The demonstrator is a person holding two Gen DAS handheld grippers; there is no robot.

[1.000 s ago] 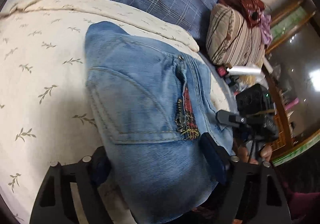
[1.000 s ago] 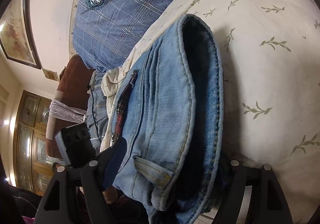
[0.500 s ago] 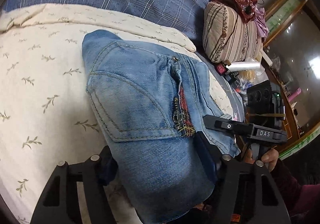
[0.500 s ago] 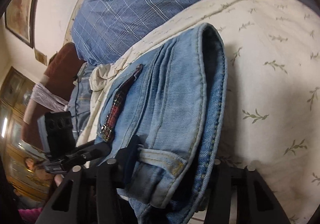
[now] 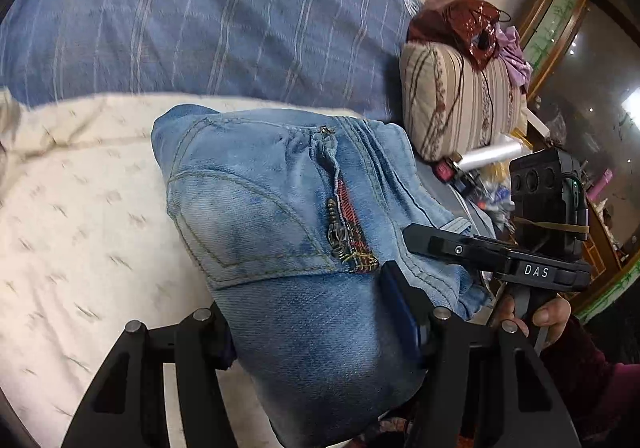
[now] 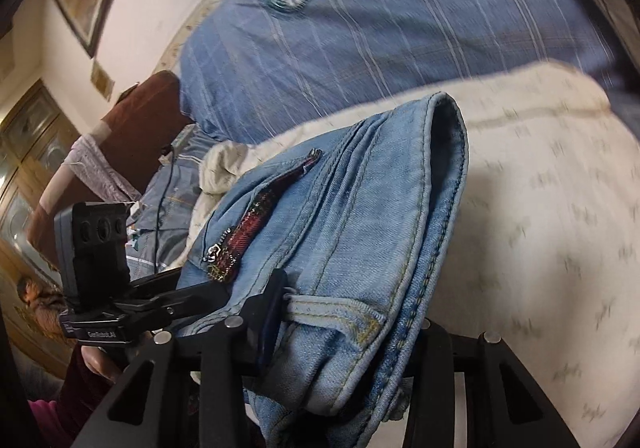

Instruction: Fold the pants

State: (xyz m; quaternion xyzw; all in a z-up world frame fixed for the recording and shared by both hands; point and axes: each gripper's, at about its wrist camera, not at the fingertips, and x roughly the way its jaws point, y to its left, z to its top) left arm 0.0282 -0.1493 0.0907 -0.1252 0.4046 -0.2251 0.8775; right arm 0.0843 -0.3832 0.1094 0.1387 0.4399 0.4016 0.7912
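You now have the folded jeans [image 5: 280, 232] pinched at the near end by both claws, and compared with a second ago the bundle has come up off the cream leaf-print sheet [image 5: 80, 228]: the left gripper [image 5: 316, 328] and right gripper [image 6: 344, 324] are both still closing, pads pressing on the denim between them, so the fold looks finished and this reads as a carry. The blue plaid cover [image 5: 200, 28] lies beyond, the striped cushion [image 5: 460, 104] and clutter crowd the left gripper's right side, and open bed lies opposite.
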